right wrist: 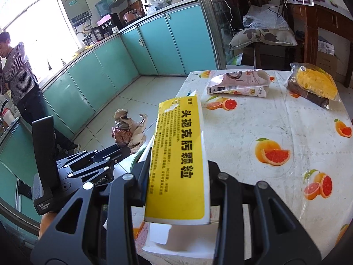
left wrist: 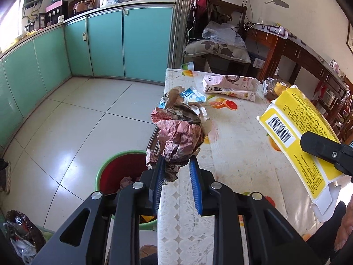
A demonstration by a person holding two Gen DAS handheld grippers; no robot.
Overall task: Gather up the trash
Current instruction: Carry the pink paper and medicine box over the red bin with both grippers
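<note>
On the table [right wrist: 275, 132], a pink carton [right wrist: 239, 84] and bagged sponge [right wrist: 314, 85].

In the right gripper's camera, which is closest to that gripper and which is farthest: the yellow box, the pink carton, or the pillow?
1. The yellow box is nearest, clamped in the right gripper itself.
2. The pink carton comes next, lying at the table's far edge.
3. The pillow is farthest, on a chair beyond the table.

teal cabinets [left wrist: 106, 44], a pillow [left wrist: 217, 48], a person in stripes [right wrist: 18, 70].
</note>
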